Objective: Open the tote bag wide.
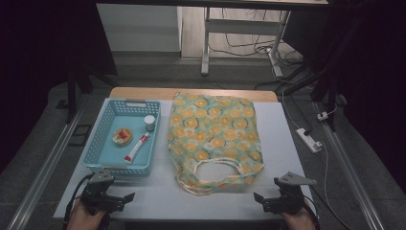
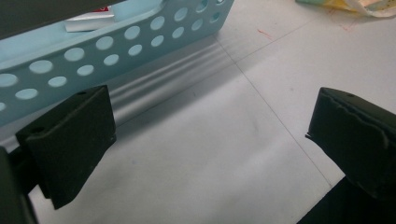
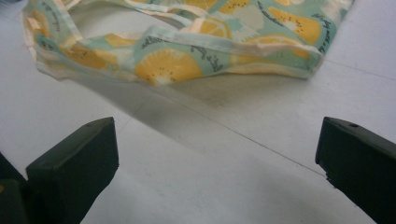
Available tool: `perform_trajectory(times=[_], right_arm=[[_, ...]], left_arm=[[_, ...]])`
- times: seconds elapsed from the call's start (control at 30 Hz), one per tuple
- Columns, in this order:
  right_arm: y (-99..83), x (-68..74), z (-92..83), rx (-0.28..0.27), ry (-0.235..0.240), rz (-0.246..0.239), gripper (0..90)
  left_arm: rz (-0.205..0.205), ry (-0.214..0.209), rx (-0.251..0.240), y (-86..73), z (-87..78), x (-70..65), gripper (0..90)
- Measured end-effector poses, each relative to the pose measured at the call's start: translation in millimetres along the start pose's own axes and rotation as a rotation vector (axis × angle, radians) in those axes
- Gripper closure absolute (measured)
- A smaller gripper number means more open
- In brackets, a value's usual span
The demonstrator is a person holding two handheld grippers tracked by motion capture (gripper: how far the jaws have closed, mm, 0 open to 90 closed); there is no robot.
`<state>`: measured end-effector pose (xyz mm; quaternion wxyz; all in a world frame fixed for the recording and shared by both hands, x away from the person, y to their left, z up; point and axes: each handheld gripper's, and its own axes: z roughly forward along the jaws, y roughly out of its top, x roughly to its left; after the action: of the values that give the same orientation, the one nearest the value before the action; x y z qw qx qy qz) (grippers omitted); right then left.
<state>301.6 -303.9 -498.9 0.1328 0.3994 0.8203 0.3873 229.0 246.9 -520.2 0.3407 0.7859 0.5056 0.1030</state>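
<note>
A: Tote bag, fabric with an orange-slice print on pale green, lies flat on the white table, roughly centre. Its handles point toward the person's edge and form a loop on the tabletop.

B: Noted. Left gripper?

A: Held in the person's left hand at the near left corner of the table, just in front of the blue basket. In the left gripper view its jaws stand wide apart, nothing between them but bare tabletop; the basket's perforated wall runs just beyond the left jaw.

B: Right gripper?

A: Held in the right hand at the near right corner, near the bag's lower right corner, not touching it. Jaws spread wide, nothing held. The right gripper view looks at the bag's hem and handle, lying apart from the jaw tips with bare table between.

B: Basket contents?

A: Three items: a small white-capped container at the far right, a round tin with an orange-and-red label in the middle, and a red-and-white tube lying diagonally toward the near side. The tube's crimped end shows over the basket wall in the left gripper view.

B: Basket relative to bag?

A: Left of the bag, just beside it; I cannot tell whether the basket rim touches the fabric.
</note>
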Motion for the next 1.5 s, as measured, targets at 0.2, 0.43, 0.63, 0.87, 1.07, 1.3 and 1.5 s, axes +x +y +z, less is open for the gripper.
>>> perform_trajectory(times=[0.2,0.43,0.63,0.87,1.07,1.3,1.5], right_arm=[[2.0,3.6,2.2,0.011,0.012,-0.033,0.0],[5.3,7.3,2.1,-0.012,0.021,-0.074,0.0],[11.9,9.9,3.6,-0.018,0.030,-0.105,0.0],[18.2,13.5,6.5,-0.025,0.033,-0.113,0.0],[25.7,18.9,9.4,-0.011,0.075,-0.105,0.0],[32.6,25.4,15.1,0.016,0.073,-0.131,0.0],[42.0,32.7,19.1,0.037,0.085,-0.166,0.0]], left_arm=[[0.002,-0.006,-0.001,0.0,-0.1,0.7,0.7],[-0.008,-0.010,-0.005,-0.4,-0.4,1.2,0.7],[-0.016,-0.016,-0.014,-0.8,-1.3,2.6,0.7],[-0.016,-0.018,-0.015,-0.9,-1.3,2.9,0.7],[-0.019,-0.019,-0.014,-0.9,-1.3,3.1,0.8],[-0.017,-0.023,-0.015,-0.9,-1.4,3.3,0.8],[-0.018,-0.025,-0.014,-0.9,-1.3,3.4,0.9]])
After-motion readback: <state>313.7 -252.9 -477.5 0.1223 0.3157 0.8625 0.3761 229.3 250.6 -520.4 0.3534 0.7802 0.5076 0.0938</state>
